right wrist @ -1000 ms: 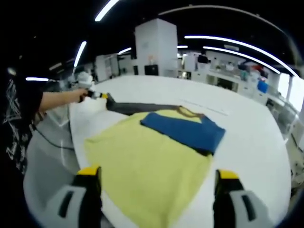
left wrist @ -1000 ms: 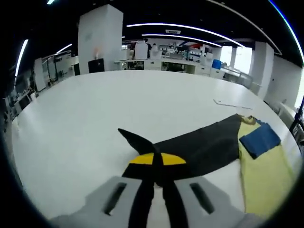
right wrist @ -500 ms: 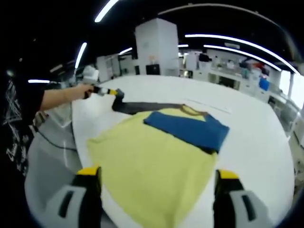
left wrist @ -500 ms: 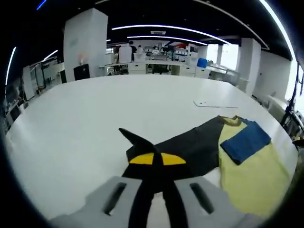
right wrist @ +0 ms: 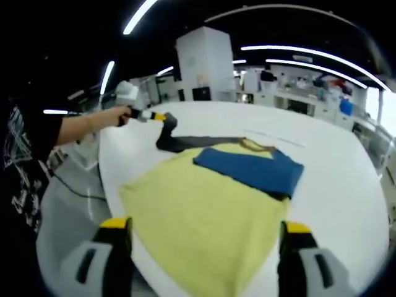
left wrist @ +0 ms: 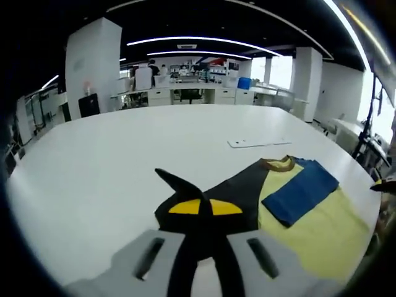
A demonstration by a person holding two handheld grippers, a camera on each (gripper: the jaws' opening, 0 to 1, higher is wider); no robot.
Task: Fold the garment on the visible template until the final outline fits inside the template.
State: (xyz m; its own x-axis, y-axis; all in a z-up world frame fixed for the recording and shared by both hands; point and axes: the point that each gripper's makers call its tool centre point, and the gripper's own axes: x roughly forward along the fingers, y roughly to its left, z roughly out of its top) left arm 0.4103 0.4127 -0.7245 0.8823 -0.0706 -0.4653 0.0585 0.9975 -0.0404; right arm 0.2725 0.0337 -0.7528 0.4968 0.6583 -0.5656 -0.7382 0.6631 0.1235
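Left gripper (left wrist: 199, 213) is clenched on the black sleeve (left wrist: 238, 192) to fold it over the yellow garment (right wrist: 198, 216); right gripper (right wrist: 201, 238) is released.

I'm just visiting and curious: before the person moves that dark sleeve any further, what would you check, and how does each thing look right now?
1. Left hand-held gripper has the black sleeve: ok, shut on it.
2. Right hand-held gripper free: ok, open, holding nothing.
3. Yellow fabric garment lies flat on the white table: ok.
4. Blue folded sleeve rests on the yellow body: ok.
5. Whole garment in sight: ok.
6. Template outline under the garment: cannot tell.
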